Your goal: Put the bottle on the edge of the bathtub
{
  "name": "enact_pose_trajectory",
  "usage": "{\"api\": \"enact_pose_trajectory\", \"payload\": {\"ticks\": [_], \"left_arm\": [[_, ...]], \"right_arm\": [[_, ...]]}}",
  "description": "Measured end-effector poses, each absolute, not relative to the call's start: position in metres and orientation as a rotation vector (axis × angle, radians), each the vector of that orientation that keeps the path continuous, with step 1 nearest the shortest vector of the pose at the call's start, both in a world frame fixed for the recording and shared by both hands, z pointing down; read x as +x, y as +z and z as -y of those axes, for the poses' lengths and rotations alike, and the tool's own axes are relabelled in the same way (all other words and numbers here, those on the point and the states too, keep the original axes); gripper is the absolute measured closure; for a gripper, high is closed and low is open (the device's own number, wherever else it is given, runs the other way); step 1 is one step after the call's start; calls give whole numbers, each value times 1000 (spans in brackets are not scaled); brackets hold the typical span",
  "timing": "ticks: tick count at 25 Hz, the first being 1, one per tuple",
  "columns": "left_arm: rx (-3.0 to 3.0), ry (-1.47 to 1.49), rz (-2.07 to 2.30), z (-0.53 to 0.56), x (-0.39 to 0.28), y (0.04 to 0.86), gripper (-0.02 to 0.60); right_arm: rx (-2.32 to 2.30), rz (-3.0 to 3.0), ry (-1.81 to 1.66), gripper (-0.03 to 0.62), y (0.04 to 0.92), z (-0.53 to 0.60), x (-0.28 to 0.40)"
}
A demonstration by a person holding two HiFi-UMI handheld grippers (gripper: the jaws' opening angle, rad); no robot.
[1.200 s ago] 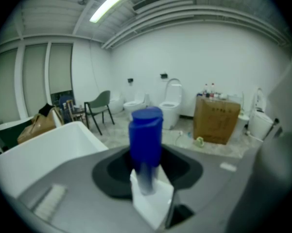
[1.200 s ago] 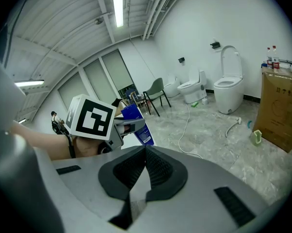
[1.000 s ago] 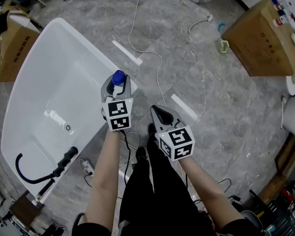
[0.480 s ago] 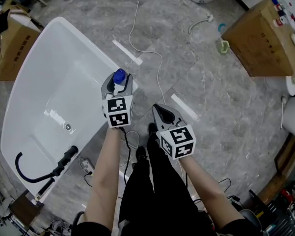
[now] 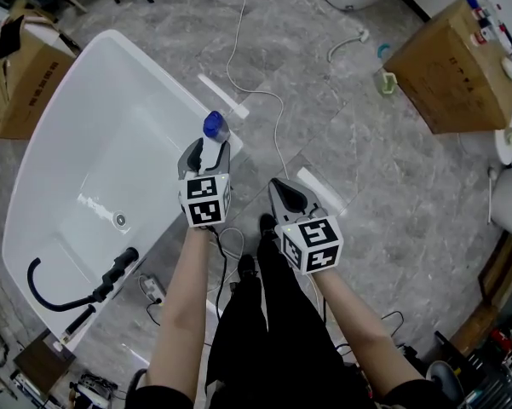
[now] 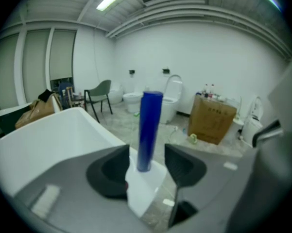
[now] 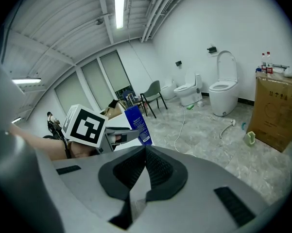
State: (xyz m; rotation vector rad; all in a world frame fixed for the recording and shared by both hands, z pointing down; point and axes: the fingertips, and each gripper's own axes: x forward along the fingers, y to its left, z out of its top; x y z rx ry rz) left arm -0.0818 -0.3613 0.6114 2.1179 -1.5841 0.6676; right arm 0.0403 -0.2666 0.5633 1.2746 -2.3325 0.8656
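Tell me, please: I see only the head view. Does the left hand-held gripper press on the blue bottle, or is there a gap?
Observer: The left gripper view shows a gap. The left hand-held gripper has its jaws opening, and neither pad presses on the blue bottle, which stands between them.
Operator: Is the bottle upright?
Observer: Yes. That same view shows it from the side, standing straight on the bathtub rim.
Operator: And the right hand-held gripper?
Observer: In its own view, the right hand-held gripper has its jaws together, with nothing between them.
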Motion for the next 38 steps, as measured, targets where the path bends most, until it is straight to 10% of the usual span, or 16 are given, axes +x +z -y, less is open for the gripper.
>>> {"api": "enact_pose_trajectory", "payload": {"ticks": [38], "left_arm": [[2271,600,1574,187,-109,499,538]], "right_arm": [[1496,2415,643,591,464,146,22]]}}
